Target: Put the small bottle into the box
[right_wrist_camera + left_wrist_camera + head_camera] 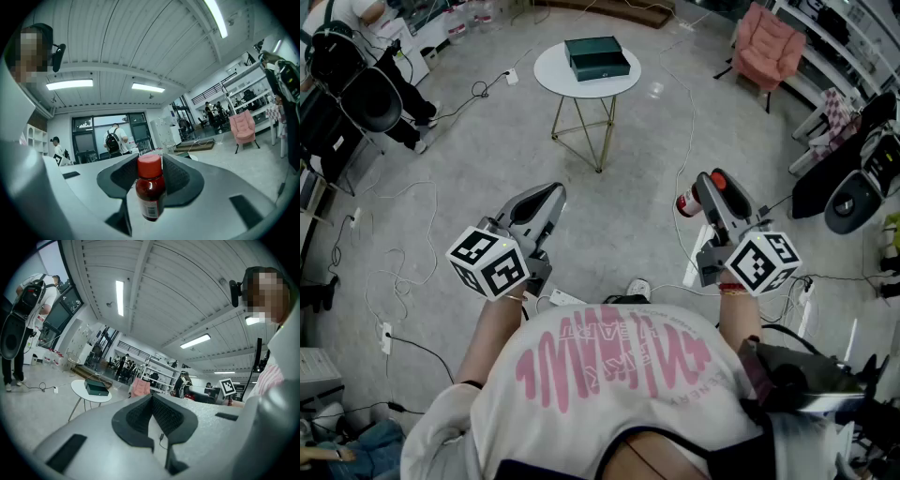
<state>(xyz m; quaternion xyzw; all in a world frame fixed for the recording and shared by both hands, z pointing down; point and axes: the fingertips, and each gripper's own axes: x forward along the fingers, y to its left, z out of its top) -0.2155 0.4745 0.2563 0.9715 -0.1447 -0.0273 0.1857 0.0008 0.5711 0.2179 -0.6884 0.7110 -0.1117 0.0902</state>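
Right tool (150, 163) clamping red-capped, dark-red small bottle (150, 193), left tool (152, 398) closed, empty
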